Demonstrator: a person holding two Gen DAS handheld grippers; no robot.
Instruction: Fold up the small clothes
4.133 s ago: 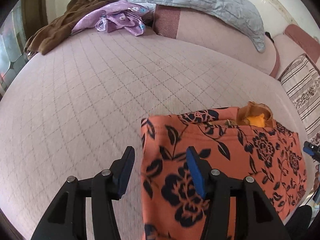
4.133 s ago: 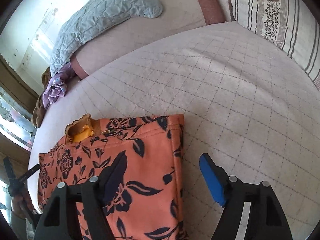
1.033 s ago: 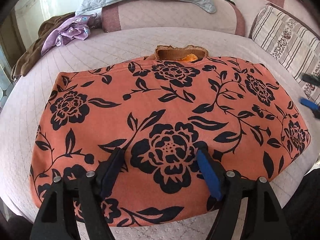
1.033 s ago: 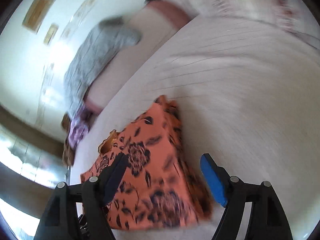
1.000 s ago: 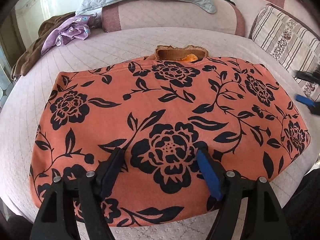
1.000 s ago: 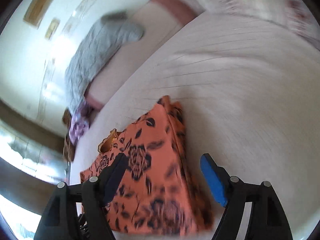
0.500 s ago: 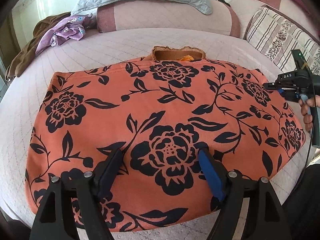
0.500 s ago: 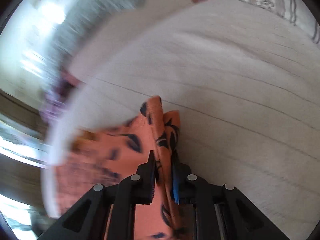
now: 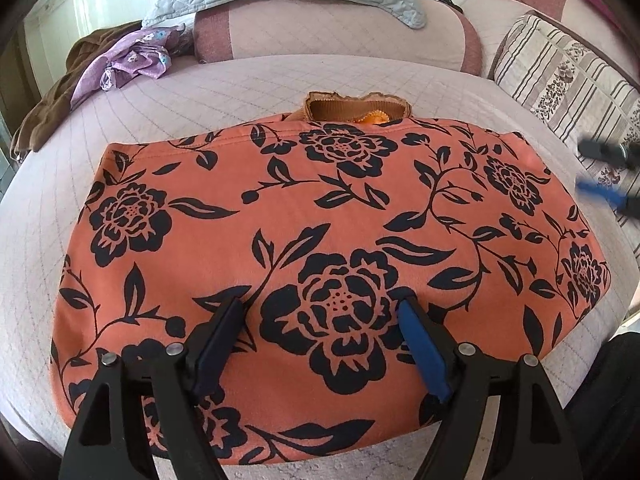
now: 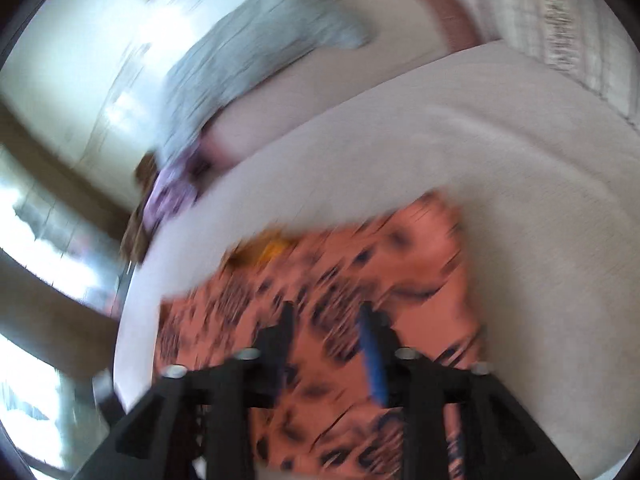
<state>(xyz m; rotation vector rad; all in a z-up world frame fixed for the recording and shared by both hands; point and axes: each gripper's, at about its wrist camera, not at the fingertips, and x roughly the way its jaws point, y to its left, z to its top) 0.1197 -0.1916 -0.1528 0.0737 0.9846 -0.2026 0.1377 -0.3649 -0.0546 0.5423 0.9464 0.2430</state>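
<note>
We see the orange floral garment (image 9: 320,240) folded flat on the bed (image 9: 240,76). Left tool (image 9: 320,336) hovers wide above its near edge, probably readying a fold. Right tool (image 10: 328,344), blurred, is opening, gripping nothing.

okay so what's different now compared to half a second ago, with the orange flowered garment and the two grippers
The right gripper, which was pinched shut on the right edge of the orange floral garment, has let go; its jaws are opening and it has pulled away, blurred at the right of the left wrist view. The left gripper stays open over the garment's near middle, and the garment lies flat on the quilted bed as before.
</note>
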